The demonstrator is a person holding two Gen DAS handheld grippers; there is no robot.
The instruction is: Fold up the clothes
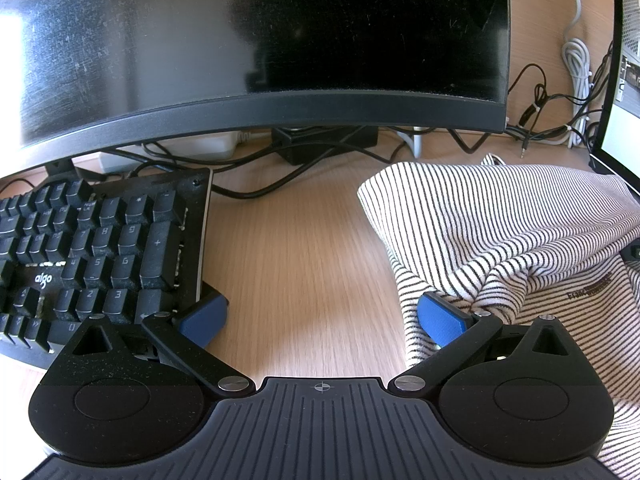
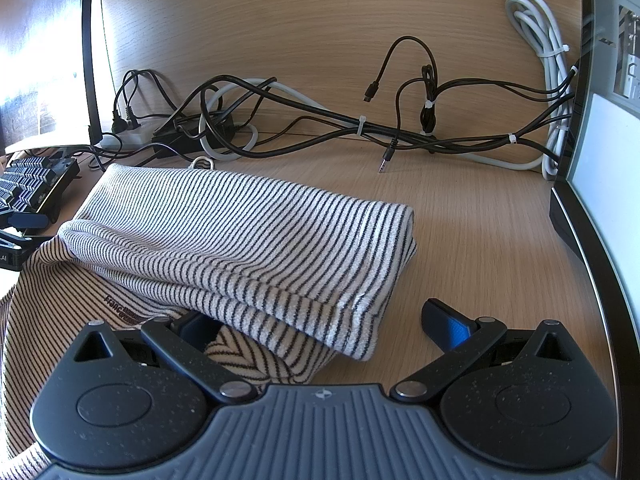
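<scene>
Nearest, left gripper [image 1: 320, 316] jaws spread wide over bare wooden desk [image 1: 296, 248], gripping nothing; its right blue pad [image 1: 442, 318] touches the edge of the striped garment [image 1: 500, 224]. Right gripper [image 2: 324, 320] also wide apart, left finger tucked under a fold, right finger clear on the desk. Garment lies partly folded, between keyboard [image 1: 100, 248] and the right screen edge. Beyond: dark monitor [image 1: 256, 40], tangled cables [image 2: 360, 128] along the back panel.

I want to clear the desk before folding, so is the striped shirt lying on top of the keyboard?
No, bare wooden desk separates the striped shirt from the keyboard.
</scene>
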